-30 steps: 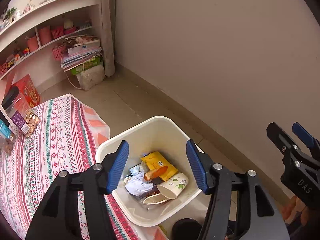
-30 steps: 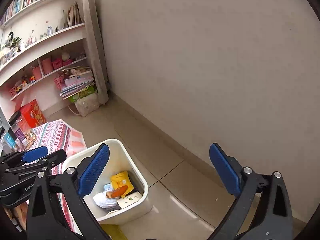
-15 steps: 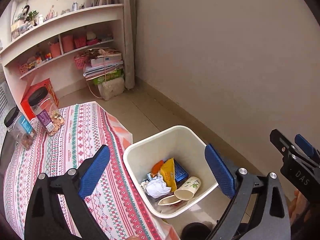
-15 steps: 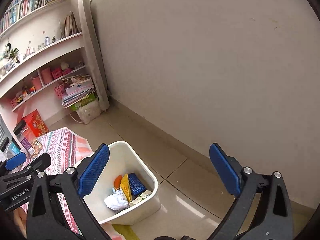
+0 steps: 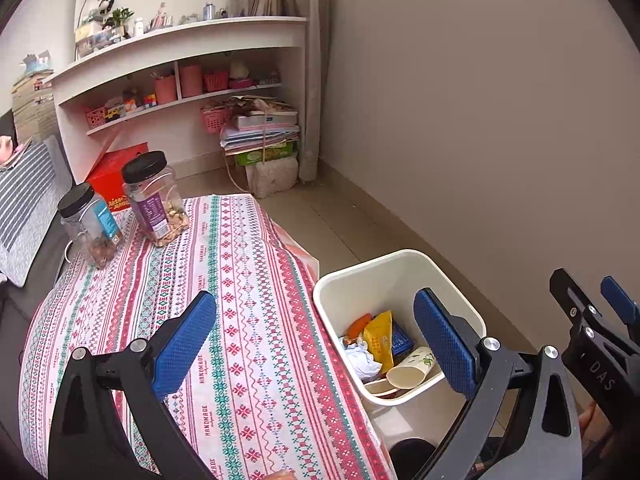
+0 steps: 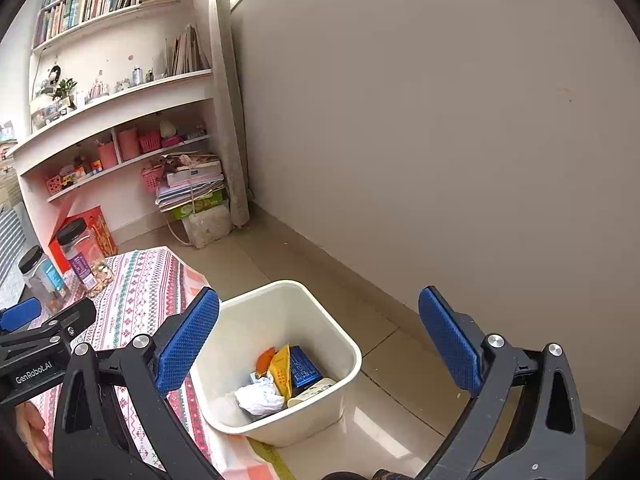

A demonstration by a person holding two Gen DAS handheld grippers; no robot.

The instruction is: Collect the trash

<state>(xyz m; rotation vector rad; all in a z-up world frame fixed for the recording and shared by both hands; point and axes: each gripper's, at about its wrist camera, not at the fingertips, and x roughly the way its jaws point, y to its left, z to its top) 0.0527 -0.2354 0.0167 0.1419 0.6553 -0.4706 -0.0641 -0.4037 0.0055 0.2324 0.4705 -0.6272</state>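
A white trash bin [image 5: 372, 272] stands on the floor beside the table; it also shows in the right wrist view [image 6: 280, 300]. In it lie a yellow packet [image 5: 378, 338], a paper cup [image 5: 410, 368], crumpled white paper [image 6: 260, 396], a blue pack [image 6: 304, 366] and an orange piece [image 5: 358, 322]. My left gripper [image 5: 316, 344] is open and empty, above the table edge and the bin. My right gripper [image 6: 320, 344] is open and empty, above the bin.
A table with a patterned cloth [image 5: 224, 280] carries two black-lidded jars [image 5: 154, 198]. A red box [image 5: 110, 178] and shelves [image 5: 180, 64] with a paper stack [image 5: 260, 136] stand behind. A beige wall [image 5: 480, 120] runs along the right of the tiled floor.
Both grippers have drawn back and up from the bin. The left view has swung left, so the table and jars now show. The left jaws have opened wider.
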